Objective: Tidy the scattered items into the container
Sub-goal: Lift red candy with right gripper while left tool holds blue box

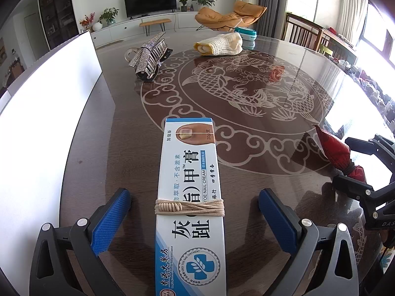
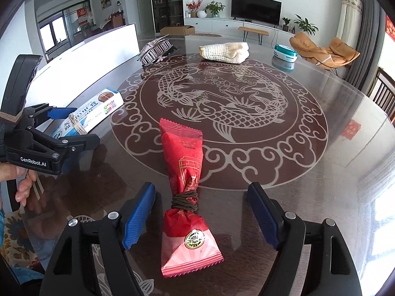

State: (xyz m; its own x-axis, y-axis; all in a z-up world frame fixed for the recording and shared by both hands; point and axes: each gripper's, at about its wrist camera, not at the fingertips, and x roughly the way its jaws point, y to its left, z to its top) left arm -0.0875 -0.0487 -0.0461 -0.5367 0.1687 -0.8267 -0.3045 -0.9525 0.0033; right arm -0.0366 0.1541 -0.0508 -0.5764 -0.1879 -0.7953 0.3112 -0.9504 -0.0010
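A white-and-blue ointment box [image 1: 190, 197] with a beige cord around it lies on the table between the open fingers of my left gripper [image 1: 195, 212]; it also shows in the right wrist view [image 2: 96, 113]. A red snack packet [image 2: 187, 194] tied with a dark cord lies between the open fingers of my right gripper [image 2: 201, 212]; it also shows at the right of the left wrist view [image 1: 335, 153]. The white container [image 1: 44, 113] stands at the left, also seen in the right wrist view [image 2: 98, 49]. Neither gripper touches its item.
On the round glass-topped table [image 2: 308, 148] with a fish pattern lie a rhinestone hair clip [image 1: 148, 56], a rolled cream cloth [image 1: 219, 44] and a teal-lidded round tin [image 1: 246, 35]. Wooden chairs [image 1: 303, 32] stand at the far right edge.
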